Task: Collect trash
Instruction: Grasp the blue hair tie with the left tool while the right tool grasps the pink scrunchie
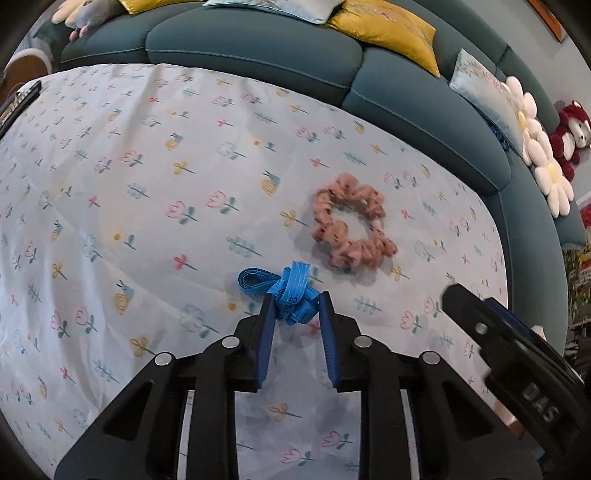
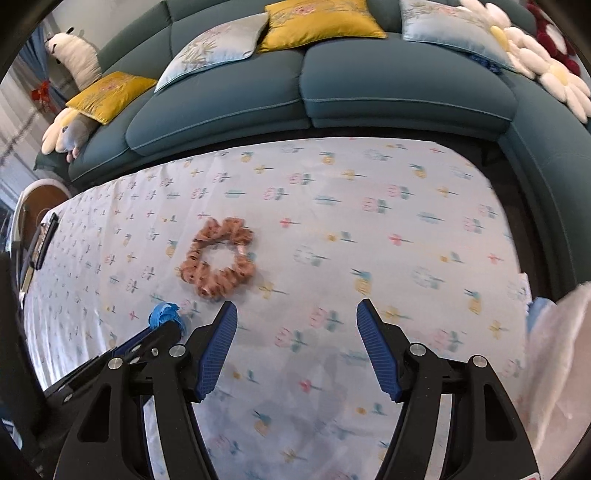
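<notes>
A knotted blue measuring tape (image 1: 286,291) lies on the floral tablecloth (image 1: 147,206), between the fingertips of my left gripper (image 1: 297,306), whose jaws are shut on it. In the right wrist view the tape (image 2: 164,314) shows at the tip of the left gripper (image 2: 166,328). A pink scrunchie (image 1: 351,225) lies just beyond the tape; it also shows in the right wrist view (image 2: 218,256). My right gripper (image 2: 295,310) is open and empty, to the right of the scrunchie; it shows in the left wrist view (image 1: 491,332).
A teal corner sofa (image 2: 332,96) wraps the far and right sides of the table, with yellow cushions (image 2: 317,20) and plush toys. A dark remote-like object (image 2: 46,240) lies at the table's left edge. A white cloth or bag (image 2: 557,350) is at the right.
</notes>
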`<move>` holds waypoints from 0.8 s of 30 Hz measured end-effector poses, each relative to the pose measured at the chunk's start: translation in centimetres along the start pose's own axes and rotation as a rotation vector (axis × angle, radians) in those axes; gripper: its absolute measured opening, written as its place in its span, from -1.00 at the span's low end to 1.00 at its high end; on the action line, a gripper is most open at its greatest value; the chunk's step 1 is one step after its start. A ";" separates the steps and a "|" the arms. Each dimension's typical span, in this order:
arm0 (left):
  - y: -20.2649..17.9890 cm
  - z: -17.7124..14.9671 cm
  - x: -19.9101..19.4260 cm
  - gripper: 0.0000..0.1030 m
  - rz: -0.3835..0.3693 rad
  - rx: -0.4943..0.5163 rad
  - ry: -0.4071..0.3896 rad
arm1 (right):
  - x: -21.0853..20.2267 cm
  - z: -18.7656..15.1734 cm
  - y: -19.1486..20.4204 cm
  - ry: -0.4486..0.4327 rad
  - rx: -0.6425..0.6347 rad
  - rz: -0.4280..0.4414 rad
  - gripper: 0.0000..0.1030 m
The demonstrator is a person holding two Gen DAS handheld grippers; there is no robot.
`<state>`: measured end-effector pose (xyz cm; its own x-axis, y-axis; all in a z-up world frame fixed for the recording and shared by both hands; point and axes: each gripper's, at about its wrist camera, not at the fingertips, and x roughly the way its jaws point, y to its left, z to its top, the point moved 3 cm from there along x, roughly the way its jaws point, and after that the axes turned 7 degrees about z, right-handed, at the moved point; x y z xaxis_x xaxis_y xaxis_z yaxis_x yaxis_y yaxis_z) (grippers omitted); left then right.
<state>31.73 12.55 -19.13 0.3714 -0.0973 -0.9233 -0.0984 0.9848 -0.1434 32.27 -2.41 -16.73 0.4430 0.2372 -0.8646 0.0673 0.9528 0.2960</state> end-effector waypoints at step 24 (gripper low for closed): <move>3.1 2.0 0.1 -0.56 0.022 -0.056 -0.004 | 5.4 0.8 2.3 0.076 -0.017 -0.011 -0.83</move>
<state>33.34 15.91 -18.91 0.3725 -0.0748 -0.9250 -0.1580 0.9771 -0.1426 35.52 0.93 -20.36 0.3733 0.2401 -0.8961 0.0560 0.9583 0.2801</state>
